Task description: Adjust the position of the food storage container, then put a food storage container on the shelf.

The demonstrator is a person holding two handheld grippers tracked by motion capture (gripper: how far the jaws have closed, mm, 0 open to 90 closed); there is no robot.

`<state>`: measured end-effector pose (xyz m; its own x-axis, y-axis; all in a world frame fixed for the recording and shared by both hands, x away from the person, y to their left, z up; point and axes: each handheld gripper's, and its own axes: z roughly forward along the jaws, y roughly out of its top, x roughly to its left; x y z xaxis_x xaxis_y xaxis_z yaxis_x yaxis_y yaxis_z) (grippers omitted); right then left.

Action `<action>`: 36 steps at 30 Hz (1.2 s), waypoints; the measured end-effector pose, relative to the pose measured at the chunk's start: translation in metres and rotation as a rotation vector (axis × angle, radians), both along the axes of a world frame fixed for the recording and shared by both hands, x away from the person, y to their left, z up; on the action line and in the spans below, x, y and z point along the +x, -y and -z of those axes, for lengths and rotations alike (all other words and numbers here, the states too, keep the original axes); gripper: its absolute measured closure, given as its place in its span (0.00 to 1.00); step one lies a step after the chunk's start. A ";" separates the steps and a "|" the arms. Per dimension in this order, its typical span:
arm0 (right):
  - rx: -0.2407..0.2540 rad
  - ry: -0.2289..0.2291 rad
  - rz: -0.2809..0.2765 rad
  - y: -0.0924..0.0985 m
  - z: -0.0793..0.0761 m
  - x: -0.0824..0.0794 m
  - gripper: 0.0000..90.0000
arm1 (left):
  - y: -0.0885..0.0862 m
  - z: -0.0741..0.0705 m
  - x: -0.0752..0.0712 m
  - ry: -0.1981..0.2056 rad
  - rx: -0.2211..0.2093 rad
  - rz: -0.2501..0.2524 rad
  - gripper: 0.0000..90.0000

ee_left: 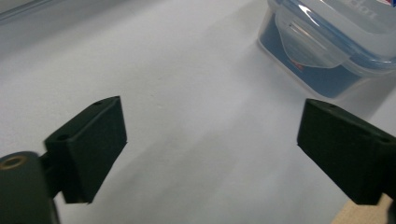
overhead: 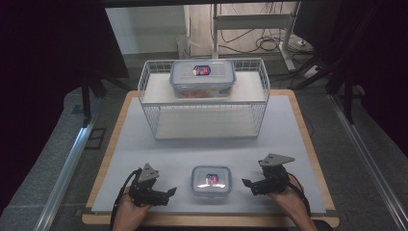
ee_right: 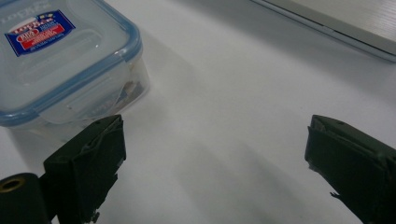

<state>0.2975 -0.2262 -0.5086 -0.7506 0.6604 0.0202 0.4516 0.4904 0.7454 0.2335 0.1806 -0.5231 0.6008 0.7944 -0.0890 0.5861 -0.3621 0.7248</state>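
Small clear lidded container (overhead: pixel 211 180), blue-rimmed, red-blue label on lid, sits on white worktop (overhead: pixel 144 154) between two hand-held grippers, touching neither. Left gripper (overhead: pixel 170 191) just beside container's left side, jaws spread wide, nothing between them. Right gripper (overhead: pixel 246 184) just beside container's right side, jaws spread wide, bare worktop between. Well beyond both grippers: white wire rack (overhead: pixel 204 120), larger lidded container (overhead: pixel 202 77) on its top shelf.

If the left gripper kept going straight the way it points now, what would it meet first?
Probably the small lidded box. In the high view the left gripper, jaws open, points across the table at its side; its own view puts the box right of centre, so it could miss.
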 end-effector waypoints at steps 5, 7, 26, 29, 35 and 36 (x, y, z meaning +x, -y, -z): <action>-0.025 -0.001 0.007 0.000 0.003 0.001 0.06 | 0.001 0.006 0.001 0.006 0.001 0.004 0.06; -0.031 -0.008 0.010 0.000 0.004 0.002 0.06 | 0.001 0.006 0.001 0.012 -0.008 0.005 0.05; 0.002 -0.024 -0.011 0.002 0.003 0.003 0.05 | 0.001 0.004 0.002 0.048 -0.009 -0.004 0.07; 0.010 -0.032 -0.010 0.002 0.002 0.003 0.04 | 0.002 0.001 0.001 0.055 -0.014 0.002 0.06; 0.035 -0.033 -0.008 0.000 -0.001 0.000 0.03 | 0.006 -0.004 -0.002 0.060 -0.045 0.025 0.07; 0.034 -0.032 -0.009 0.000 -0.002 -0.001 0.03 | 0.006 -0.005 -0.002 0.059 -0.049 0.028 0.07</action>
<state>0.2969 -0.2261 -0.5067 -0.7550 0.6523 0.0668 0.4711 0.4687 0.7472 0.2311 0.1743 -0.5181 0.6281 0.7728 -0.0914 0.5320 -0.3408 0.7751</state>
